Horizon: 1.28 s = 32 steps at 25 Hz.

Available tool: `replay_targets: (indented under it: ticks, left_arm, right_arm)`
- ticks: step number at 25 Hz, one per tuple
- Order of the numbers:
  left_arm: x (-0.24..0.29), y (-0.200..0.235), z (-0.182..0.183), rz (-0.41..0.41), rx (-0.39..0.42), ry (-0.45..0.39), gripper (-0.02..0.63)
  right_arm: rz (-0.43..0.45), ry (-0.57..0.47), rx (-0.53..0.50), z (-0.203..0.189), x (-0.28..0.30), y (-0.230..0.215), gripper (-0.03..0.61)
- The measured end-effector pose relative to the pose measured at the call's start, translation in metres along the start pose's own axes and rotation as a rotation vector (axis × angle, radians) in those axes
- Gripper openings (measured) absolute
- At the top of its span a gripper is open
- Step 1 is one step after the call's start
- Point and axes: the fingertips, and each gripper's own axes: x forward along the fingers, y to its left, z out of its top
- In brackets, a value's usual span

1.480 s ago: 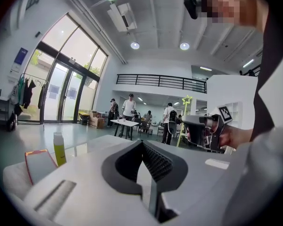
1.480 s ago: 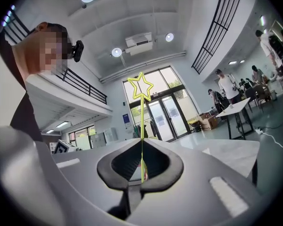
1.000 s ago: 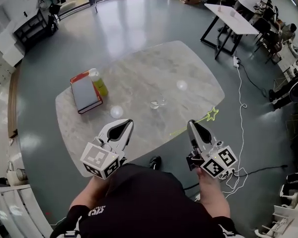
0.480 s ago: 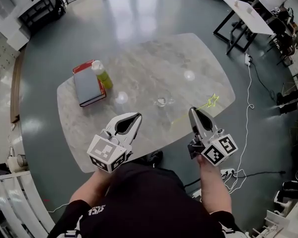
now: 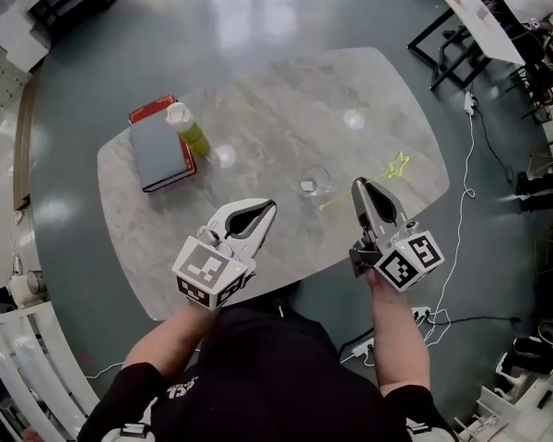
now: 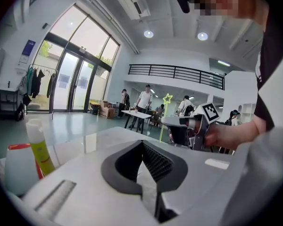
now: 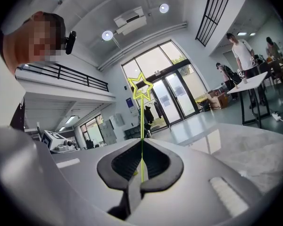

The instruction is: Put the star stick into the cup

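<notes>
Your right gripper (image 7: 141, 144) has its ribbed dark pads pinched on the star stick (image 7: 140, 87). The thin neon-yellow shaft runs up between them to an open outline star. Your left gripper (image 6: 142, 145) is closed tip to tip with nothing in it, and it hovers over the near edge of the table (image 5: 258, 109).

Since a second ago, the stick's free lower end has drawn in towards the cup (image 5: 314, 180). It now lies near the rim but is not yet inside, so I judge you are lining up the drop.

The cup is short, clear glass and hard to read against the glossy, veined marble top, so its rim is easy to misjudge. The shaft looks slender and probably flexes. Well apart from the cup stand a red-edged book (image 5: 157, 150) and a yellow-green bottle (image 5: 188, 134).
</notes>
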Motion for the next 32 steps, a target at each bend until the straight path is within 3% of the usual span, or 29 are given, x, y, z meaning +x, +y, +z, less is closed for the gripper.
replay_targets:
  ticks: [12, 19, 32]
  left_arm:
    - [0.041, 0.015, -0.042, -0.032, -0.033, 0.049, 0.002]
    - [0.053, 0.018, -0.059, -0.053, -0.065, 0.071, 0.003]
    - [0.058, 0.022, -0.069, -0.071, -0.089, 0.101, 0.003]
  right_arm:
    - [0.003, 0.039, -0.001, -0.043, 0.05, -0.031, 0.018]
    - [-0.045, 0.046, -0.025, -0.065, 0.069, -0.057, 0.018]
    - [-0.074, 0.197, -0.039, -0.116, 0.095, -0.075, 0.02]
